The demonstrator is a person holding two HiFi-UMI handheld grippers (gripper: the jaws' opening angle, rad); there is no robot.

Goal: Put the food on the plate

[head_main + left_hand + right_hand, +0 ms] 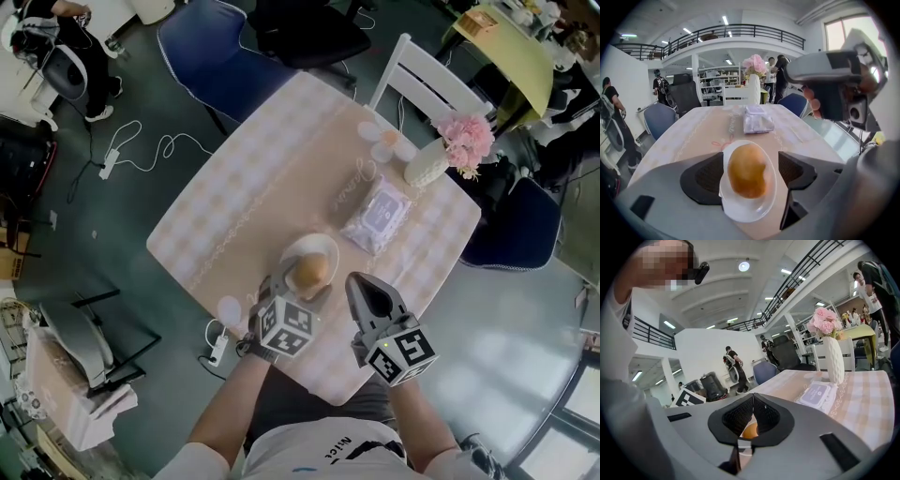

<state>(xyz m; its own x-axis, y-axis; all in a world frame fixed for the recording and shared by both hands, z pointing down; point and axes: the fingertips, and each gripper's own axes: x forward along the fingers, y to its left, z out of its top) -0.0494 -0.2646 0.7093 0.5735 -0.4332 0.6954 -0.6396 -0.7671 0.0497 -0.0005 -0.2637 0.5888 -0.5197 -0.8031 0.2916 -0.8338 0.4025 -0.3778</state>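
A golden-brown bread roll [311,271] lies on a small white plate [323,247] near the front of the checked table [262,178]. My left gripper [296,288] hangs over the plate's near side. In the left gripper view it [749,172] is open, with the roll [747,169] on the plate [740,211] showing between its dark pads [708,177] and touching neither. My right gripper [362,282] is held just right of the plate, above the table. Its jaws [752,398] are shut with nothing between them, and a bit of the roll [750,431] shows beneath.
A pack of wet wipes [377,214] lies beyond the plate. A white vase [425,167] of pink flowers and small pale discs [380,142] stand at the far corner. A white chair [427,80] and blue chairs [216,47] surround the table. People stand in the background.
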